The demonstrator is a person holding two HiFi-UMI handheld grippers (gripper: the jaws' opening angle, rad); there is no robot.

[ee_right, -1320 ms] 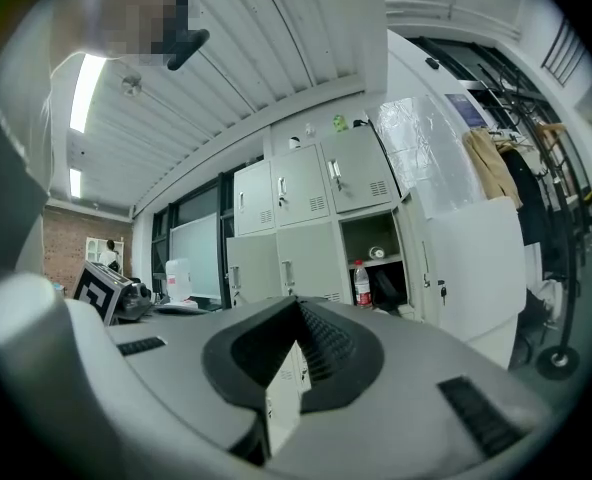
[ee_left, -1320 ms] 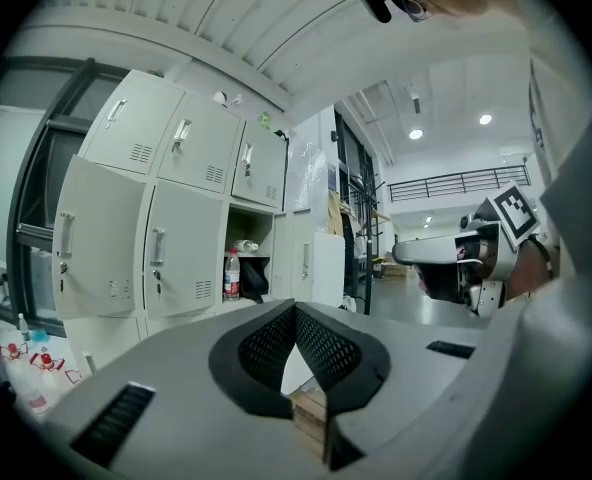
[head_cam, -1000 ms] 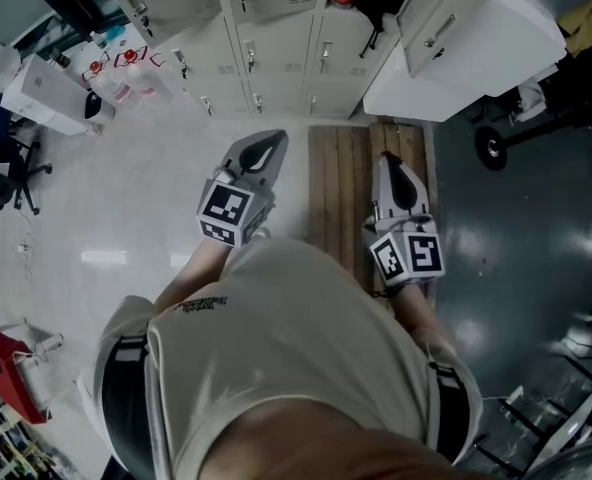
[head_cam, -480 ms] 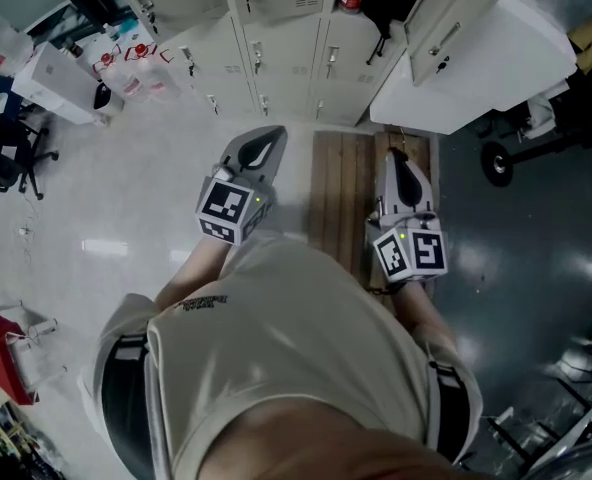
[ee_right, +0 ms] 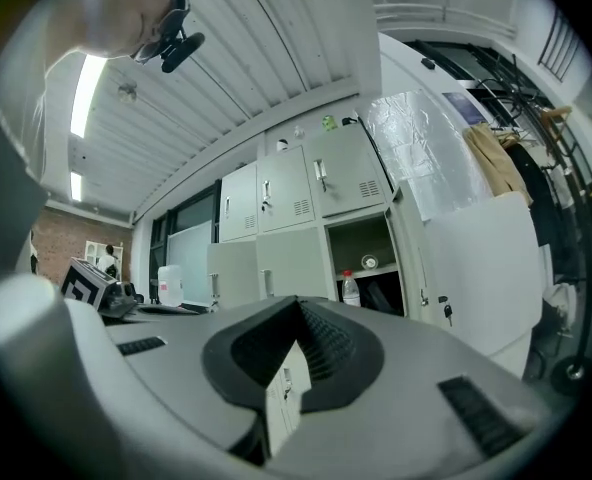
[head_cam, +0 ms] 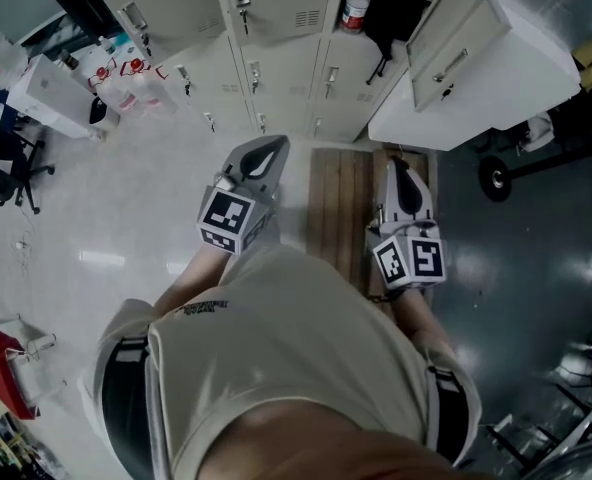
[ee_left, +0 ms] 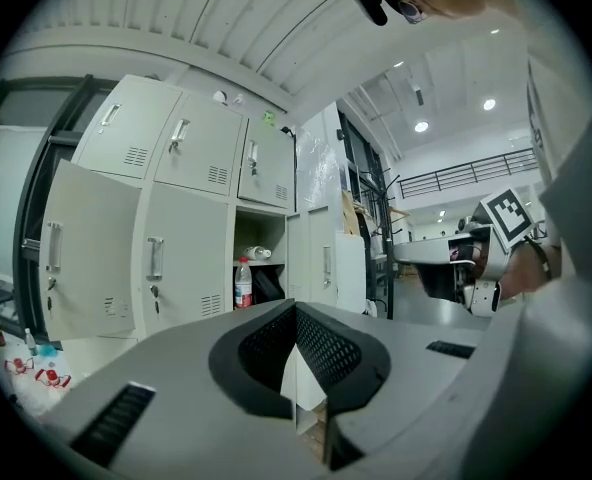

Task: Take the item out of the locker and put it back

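From the head view we look down on both tools held out level in front of a pale shirt (head_cam: 276, 368): the left gripper (head_cam: 273, 144) over light floor, the right gripper (head_cam: 397, 164) over a wooden board (head_cam: 348, 193) that neither gripper view shows clearly. That view also gives us the bank of lockers (head_cam: 276, 38) from above, with one door (head_cam: 446, 43) swung wide to the right and the bottle (head_cam: 354, 2) just visible inside. The gripper views face the open locker (ee_right: 361, 238) head-on instead. There we see the bottle standing upright with its red cap on the lower level, a dark bag (ee_right: 381, 296) just beside it on the right, and a shelf (ee_right: 368, 271) above carrying a small pale thing we cannot identify. The left gripper view alone catches the right gripper's cube (ee_left: 506, 218) at its right edge and a lit hall behind it. The right gripper view alone catches a large jug (ee_right: 169, 283) on a surface to the left. Looking along each tool, we find both pairs of jaws closed, the ribbed pads meeting at the tips with nothing between them. The bottle sits well apart from both, untouched in the locker.
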